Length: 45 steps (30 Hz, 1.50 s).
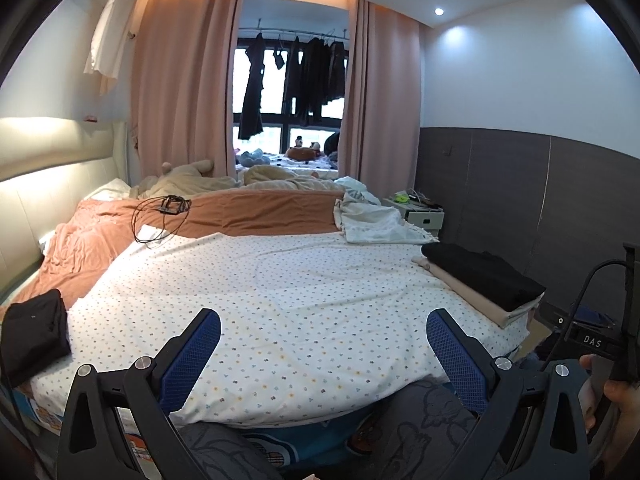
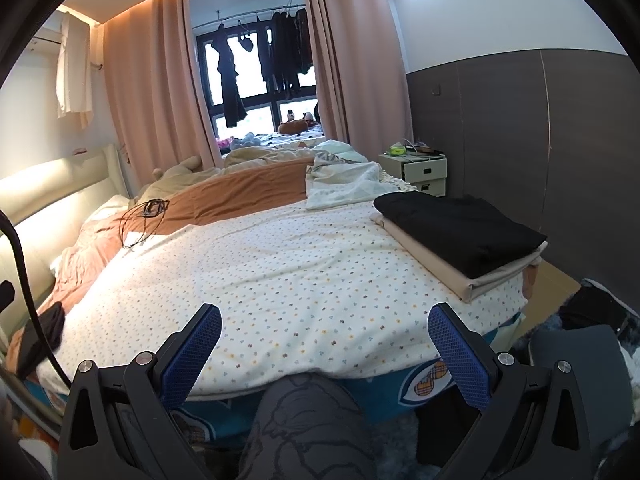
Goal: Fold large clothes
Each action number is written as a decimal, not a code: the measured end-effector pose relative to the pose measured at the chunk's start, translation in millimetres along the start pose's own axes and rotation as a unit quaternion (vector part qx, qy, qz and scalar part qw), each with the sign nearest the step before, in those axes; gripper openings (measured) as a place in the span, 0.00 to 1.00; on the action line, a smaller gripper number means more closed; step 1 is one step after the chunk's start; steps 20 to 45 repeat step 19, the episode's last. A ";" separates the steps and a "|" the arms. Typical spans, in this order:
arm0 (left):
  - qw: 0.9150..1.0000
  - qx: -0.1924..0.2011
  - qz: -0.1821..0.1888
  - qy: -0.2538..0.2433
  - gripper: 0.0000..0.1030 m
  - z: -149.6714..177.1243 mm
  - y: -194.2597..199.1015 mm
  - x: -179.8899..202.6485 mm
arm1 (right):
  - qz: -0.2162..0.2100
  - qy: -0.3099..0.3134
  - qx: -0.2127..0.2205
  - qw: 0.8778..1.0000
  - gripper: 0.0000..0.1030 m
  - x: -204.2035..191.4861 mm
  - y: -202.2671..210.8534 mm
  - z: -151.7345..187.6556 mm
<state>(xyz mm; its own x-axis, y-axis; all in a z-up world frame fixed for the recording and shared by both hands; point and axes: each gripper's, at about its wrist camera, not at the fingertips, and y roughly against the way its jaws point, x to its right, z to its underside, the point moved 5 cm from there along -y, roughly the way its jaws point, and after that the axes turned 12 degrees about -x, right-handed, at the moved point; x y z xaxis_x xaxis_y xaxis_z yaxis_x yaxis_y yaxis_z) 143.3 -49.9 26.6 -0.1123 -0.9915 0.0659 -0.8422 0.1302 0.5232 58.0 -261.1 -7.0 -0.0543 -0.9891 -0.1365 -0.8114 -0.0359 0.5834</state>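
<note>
A folded black garment lies on a folded beige garment at the bed's right edge; the pair also shows in the right wrist view, black on beige. Another dark garment lies bunched at the bed's left edge, and it shows partly in the right wrist view. My left gripper is open and empty above the near edge of the dotted white sheet. My right gripper is open and empty over the same sheet.
An orange blanket and black cables lie at the back of the bed. A crumpled white cloth lies at the back right. A nightstand stands by the grey wall. The person's patterned legs are at the bed's foot.
</note>
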 end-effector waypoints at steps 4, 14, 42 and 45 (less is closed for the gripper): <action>1.000 -0.001 0.001 0.000 1.00 2.8 1.6 0.6 | 0.001 -0.002 -0.002 1.000 1.00 3.9 1.2 4.4; 1.000 -0.010 0.008 0.002 1.00 9.1 -0.2 2.9 | 0.002 -0.002 0.003 1.000 1.00 6.5 9.1 4.1; 1.000 -0.009 0.008 -0.001 1.00 10.7 -0.4 2.5 | -0.005 -0.003 0.003 1.000 1.00 -2.7 4.3 2.8; 1.000 -0.009 0.008 -0.001 1.00 10.7 -0.4 2.5 | -0.005 -0.003 0.003 1.000 1.00 -2.7 4.3 2.8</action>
